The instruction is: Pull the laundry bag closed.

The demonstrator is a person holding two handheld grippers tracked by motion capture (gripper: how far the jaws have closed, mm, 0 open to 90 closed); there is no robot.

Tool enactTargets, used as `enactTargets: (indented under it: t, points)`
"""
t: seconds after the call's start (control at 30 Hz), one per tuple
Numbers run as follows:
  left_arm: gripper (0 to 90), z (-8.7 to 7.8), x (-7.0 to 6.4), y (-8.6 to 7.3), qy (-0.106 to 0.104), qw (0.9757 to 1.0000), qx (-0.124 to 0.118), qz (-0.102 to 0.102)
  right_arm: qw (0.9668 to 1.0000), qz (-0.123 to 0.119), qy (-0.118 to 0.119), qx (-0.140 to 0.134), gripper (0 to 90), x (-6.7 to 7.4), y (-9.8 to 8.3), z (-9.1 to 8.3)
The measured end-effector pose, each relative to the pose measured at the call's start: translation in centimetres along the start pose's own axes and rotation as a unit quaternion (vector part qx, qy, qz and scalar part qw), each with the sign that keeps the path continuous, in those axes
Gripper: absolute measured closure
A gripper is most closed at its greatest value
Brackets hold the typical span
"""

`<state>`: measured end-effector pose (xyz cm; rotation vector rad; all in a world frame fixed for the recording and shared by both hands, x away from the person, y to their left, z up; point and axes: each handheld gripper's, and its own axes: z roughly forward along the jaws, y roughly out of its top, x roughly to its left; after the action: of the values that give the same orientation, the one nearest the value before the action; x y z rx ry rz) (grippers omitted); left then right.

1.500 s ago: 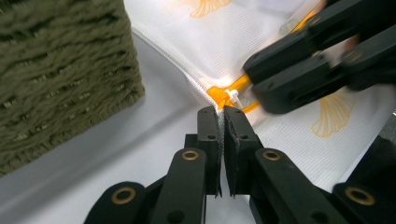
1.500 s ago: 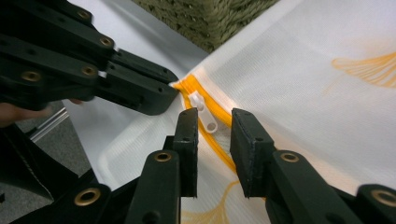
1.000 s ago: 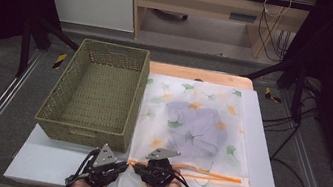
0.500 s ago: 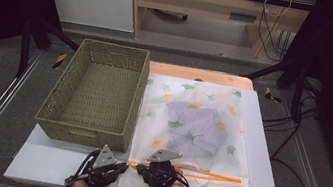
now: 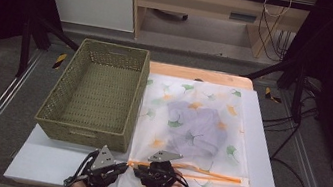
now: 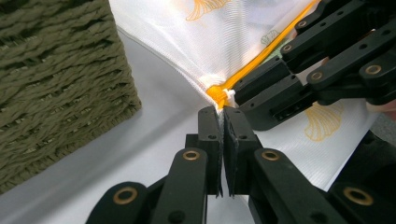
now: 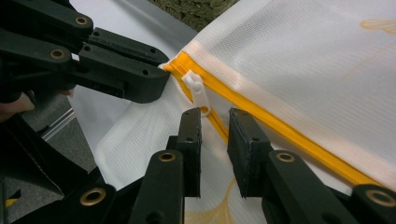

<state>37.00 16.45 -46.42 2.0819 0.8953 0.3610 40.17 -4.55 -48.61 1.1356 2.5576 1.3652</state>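
Right gripper view: the right tool has just been opening, jaws apart below the white zipper pull. The left tool pinches the mesh bag corner on the bench. Next, I'd guess: regrip the pull, slide it along.

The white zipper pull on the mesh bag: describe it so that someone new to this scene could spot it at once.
Start at the white mesh laundry bag printed with ginkgo leaves, right of the woven basket. Follow its orange zipper to the near left corner. There the zipper pull hangs, a small white plastic tab just ahead of the right gripper, the only white piece on the orange line.
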Motion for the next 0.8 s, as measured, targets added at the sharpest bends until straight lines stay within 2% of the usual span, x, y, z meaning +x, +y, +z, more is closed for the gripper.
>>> enactTargets:
  t: [0.37, 0.57, 0.8]
  points:
    - [85.5, -0.11, 0.12, 0.04, -0.002, 1.0000, -0.007, -0.001, 0.9998, -0.010, 0.014, -0.008, 73.9, 0.16, 0.35, 0.14]
    - [85.4, -0.15, 0.16, 0.03, -0.003, 1.0000, -0.008, -0.001, 0.9998, -0.016, 0.007, -0.012, 84.6, 0.15, 0.37, 0.14]
    - [85.4, -0.11, 0.22, 0.00, -0.003, 1.0000, -0.007, 0.001, 0.9996, -0.017, 0.011, -0.021, 74.6, 0.08, 0.39, -0.08]
